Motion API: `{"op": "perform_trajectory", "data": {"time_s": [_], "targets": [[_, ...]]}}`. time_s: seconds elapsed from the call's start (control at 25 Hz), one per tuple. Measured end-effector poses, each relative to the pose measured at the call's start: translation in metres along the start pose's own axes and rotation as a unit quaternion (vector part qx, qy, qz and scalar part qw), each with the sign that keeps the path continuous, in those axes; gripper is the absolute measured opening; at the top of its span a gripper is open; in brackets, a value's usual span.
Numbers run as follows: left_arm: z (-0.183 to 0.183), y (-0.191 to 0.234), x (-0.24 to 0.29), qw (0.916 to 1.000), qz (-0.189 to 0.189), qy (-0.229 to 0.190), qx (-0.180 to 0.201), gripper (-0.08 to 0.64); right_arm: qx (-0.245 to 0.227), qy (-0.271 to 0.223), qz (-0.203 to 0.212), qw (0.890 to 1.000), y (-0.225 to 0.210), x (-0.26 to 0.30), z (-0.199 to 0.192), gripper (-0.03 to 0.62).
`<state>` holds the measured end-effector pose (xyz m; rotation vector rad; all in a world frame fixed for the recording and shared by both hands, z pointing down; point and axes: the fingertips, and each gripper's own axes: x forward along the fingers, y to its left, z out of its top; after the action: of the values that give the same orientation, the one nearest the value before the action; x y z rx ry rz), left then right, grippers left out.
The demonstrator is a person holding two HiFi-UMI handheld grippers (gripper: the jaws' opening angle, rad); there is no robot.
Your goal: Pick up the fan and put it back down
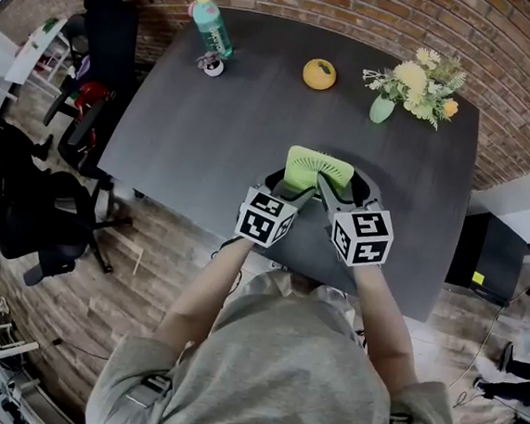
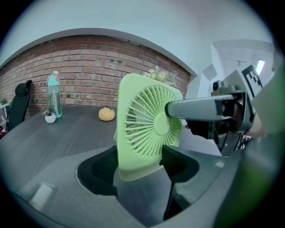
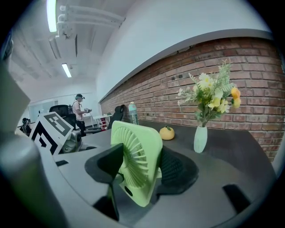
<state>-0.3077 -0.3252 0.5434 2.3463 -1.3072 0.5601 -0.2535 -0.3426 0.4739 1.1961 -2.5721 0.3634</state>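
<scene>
Left gripper clenched on the pale green square plastic fan, one black pad behind its left edge, the other on the grille side low down. Right gripper likewise clamped on it, jaws wide, one pad on the grille face and one on the back. One grey finger of the right gripper lies across the grille hub. The fan sits straight ahead of both grippers, between them, so neither hand is nearer. Its broad face runs left to right across the person and is tilted, grille toward the person. It is at the near edge of the dark grey rectangular table, a bit right of middle. Can't tell if its base touches the top; it looks just clear. Judged step: carrying or lowering, so the next move would be both hands going down together to keep the base level. Along the far edge: teal plastic bottle and small white pot toward the left corner, orange pumpkin-shaped thing mid, green vase of yellow flowers toward the right corner.
</scene>
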Motion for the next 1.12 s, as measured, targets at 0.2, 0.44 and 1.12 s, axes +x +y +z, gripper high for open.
{"op": "perform_trajectory", "data": {"time_s": [0.2, 0.44, 1.12], "targets": [[-0.012, 0.02, -0.003, 0.9998, 0.011, 0.006, -0.013, 0.319, -0.006, 0.012, 0.016, 1.0, 0.014, 0.02, -0.006, 0.242], [-0.027, 0.038, -0.003, 0.9993, 0.02, 0.017, -0.027, 0.319, -0.008, 0.027, 0.03, 0.999, 0.024, 0.04, -0.016, 0.242], [-0.05, 0.061, -0.004, 0.9986, 0.025, 0.034, -0.033, 0.319, -0.005, 0.058, 0.039, 0.998, 0.04, 0.066, -0.041, 0.241]]}}
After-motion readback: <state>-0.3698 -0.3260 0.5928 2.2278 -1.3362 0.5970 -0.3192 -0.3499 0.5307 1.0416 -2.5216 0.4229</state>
